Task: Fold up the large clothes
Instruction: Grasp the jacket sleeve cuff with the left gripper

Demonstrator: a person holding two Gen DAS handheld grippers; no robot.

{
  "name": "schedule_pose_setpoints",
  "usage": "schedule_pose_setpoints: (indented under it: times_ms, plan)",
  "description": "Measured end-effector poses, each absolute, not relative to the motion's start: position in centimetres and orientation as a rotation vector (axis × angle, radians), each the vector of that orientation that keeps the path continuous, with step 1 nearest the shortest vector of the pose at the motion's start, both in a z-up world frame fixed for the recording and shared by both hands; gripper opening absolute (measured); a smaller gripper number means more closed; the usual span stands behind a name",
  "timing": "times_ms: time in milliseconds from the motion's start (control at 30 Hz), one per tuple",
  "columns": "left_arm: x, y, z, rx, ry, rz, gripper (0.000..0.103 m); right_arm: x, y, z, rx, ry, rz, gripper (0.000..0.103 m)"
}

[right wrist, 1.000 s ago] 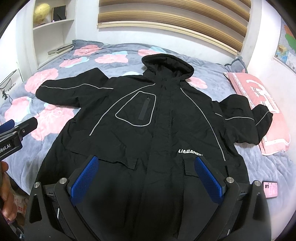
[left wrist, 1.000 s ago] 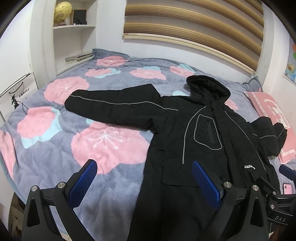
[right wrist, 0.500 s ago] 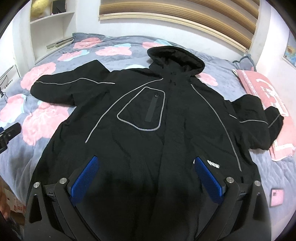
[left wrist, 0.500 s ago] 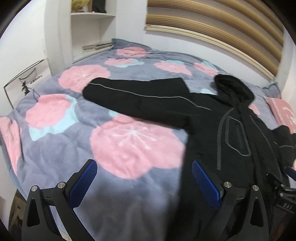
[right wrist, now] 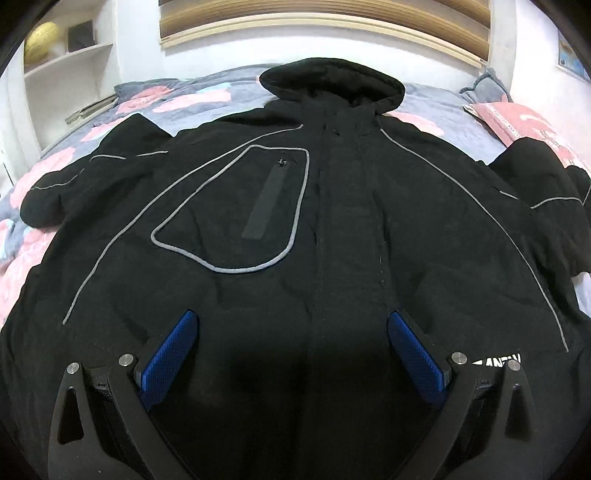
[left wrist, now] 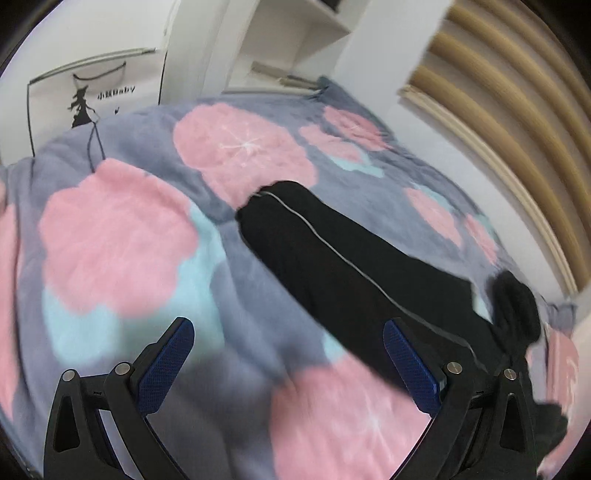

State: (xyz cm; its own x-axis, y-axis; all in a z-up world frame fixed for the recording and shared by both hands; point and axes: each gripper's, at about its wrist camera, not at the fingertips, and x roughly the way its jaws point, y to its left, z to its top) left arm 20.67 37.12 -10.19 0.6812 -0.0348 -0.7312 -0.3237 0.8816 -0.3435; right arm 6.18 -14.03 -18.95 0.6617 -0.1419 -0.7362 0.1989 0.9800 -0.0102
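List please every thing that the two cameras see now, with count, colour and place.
jacket: one, black with grey piping, spread face up on the bed, hood toward the headboard
blanket: one, grey with pink and light blue flowers, covers the bed
pillow: one, pink, at the bed's right side, partly under a sleeve
headboard: one, tan slats, on the far wall
shelves: white, far left corner
ball: one, yellow, on a shelf
bag: one, white with black print, left of the bed
left tool: open, blue pads, above the blanket beside a sleeve
right tool: open, blue pads, above the jacket's front
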Motion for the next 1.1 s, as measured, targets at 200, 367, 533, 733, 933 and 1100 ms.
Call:
schedule_pose_setpoints:
  times_ms: [200,367,533,733,933,1100]
  plan:
    - [28.9,38.7,-14.1,-0.461,0.882,0.288,0.102,6.1,-13.3,-19.7,0.027,0.831,-0.203,0.103]
    - [33.0,39.2,-18.1,-0.487,0.941,0.313,0.097,6.0,-13.5,-19.8,0.035,0.832,-0.190,0.103]
    - [33.0,36.0,-16.4,-0.295,0.830,0.298,0.032,6.1,-13.5,-19.9,0.035,0.835,-0.186,0.103]
    - [30.8,33.3,-12.6,-0.181,0.707,0.252,0.021,6.2,-13.5,-19.9,0.037,0.834,-0.186,0.103]
    - [26.2,28.3,-6.7,-0.121,0.555,0.060,0.017,6.2,-13.6,-20.1,0.041,0.831,-0.181,0.103]
    - [23.1,19.3,-3.0,-0.009,0.482,-0.155,0.017,6.2,-13.9,-20.1,0.060,0.823,-0.166,0.103]
